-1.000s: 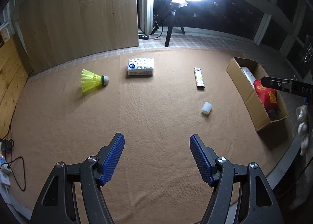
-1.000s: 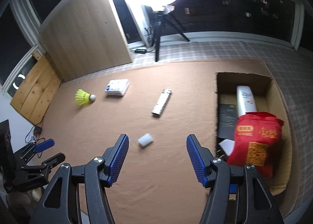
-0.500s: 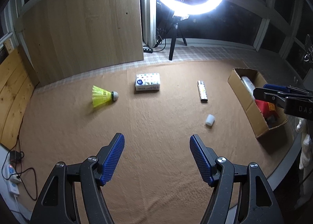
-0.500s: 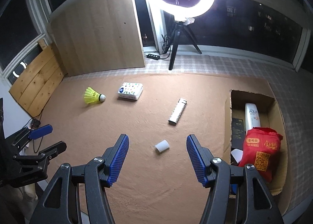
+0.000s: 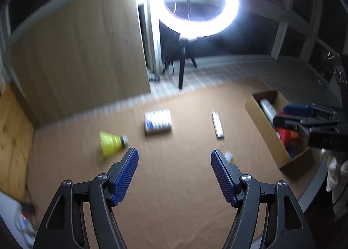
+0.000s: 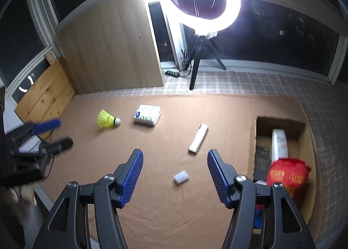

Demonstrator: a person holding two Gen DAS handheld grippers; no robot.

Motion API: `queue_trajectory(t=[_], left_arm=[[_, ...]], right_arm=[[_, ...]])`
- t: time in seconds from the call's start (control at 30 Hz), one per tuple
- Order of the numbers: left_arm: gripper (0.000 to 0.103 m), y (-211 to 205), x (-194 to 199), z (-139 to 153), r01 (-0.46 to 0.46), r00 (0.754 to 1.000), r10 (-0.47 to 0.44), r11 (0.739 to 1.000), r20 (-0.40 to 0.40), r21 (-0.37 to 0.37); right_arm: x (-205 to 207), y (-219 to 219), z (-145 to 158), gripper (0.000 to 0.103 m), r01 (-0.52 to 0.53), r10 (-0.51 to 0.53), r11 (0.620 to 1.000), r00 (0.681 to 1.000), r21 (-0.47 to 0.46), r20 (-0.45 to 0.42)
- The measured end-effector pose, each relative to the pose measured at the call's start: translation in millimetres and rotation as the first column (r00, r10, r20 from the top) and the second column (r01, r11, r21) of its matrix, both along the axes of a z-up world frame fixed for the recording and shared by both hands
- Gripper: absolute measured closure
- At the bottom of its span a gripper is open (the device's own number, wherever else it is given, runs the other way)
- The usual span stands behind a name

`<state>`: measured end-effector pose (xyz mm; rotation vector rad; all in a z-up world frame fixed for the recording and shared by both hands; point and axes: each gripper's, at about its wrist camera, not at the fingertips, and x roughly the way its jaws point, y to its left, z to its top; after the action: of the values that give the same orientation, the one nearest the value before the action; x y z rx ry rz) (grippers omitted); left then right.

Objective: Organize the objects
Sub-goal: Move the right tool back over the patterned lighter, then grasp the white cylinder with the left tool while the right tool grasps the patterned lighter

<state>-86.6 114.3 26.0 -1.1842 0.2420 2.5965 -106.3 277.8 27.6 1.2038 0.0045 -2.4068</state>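
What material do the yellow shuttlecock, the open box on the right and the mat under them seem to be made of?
Yellow shuttlecock: probably plastic; the skirt is bright, translucent neon, and the rounded tip is pale, material unclear.
Open box: corrugated cardboard by its look; matte brown walls with raw folded flaps.
Mat: seemingly felt or short-pile carpet; dull tan, with faint brushed swirls and no shine.

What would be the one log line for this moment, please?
left gripper: open, empty | right gripper: open, empty | shuttlecock, small white piece: on mat | cardboard box: partly filled
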Motion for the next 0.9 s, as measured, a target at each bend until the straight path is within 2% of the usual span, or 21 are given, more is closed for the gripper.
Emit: queue_trajectory(t=[0.07, 0.17, 0.23, 0.3, 0.4, 0.47, 0.63, 0.77, 0.9], left_arm=[[0.03, 6, -16, 22, 0.014, 0.999, -0.016, 0.999, -0.052, -0.032], [0.03, 14, -41, 48, 0.033, 0.995, -0.036, 0.999, -0.089, -0.038], [0.03, 20, -57, 53, 0.043, 0.994, -0.045, 0.999, -0.096, -0.03], [0.03, 30, -71, 45, 0.062, 0.995, -0.064, 0.998, -0.071, -0.02], [0.03, 50, -83, 6, 0.107, 0.994, -0.107, 0.994, 0.018, -0.009], [0.03, 65, -88, -34, 0.137, 0.986, -0.136, 0.991, 0.099, -0.006], [0.031, 93, -94, -123, 0.167, 0.953, -0.161, 0.986, 0.257, 0.001], [0.032, 105, -91, -161, 0.174, 0.932, -0.175, 0.984, 0.317, 0.032], [0.032, 118, -86, -182, 0.187, 0.918, -0.193, 0.981, 0.346, 0.052]], right_arm=[[-12, 3, 10, 0.045, 0.01, -0.01, 1.0, 1.0, -0.004, -0.016], [-32, 7, 18, 0.045, 0.02, -0.02, 1.0, 0.999, -0.024, -0.027], [-51, 12, 12, 0.045, 0.032, -0.032, 0.997, 0.999, -0.064, 0.01], [-68, 16, 0, 0.045, 0.05, -0.045, 0.995, 0.997, -0.086, 0.061], [-81, 14, -21, 0.046, 0.05, -0.04, 0.995, 0.993, -0.09, 0.109], [-90, 11, -39, 0.046, 0.058, -0.047, 0.995, 0.989, -0.078, 0.142], [-108, 5, -80, 0.046, 0.071, -0.052, 0.995, 0.97, -0.073, 0.236], [-118, 0, -106, 0.046, 0.083, -0.056, 0.994, 0.953, -0.077, 0.298], [-125, -1, -122, 0.047, 0.088, -0.059, 0.993, 0.94, -0.074, 0.337]])
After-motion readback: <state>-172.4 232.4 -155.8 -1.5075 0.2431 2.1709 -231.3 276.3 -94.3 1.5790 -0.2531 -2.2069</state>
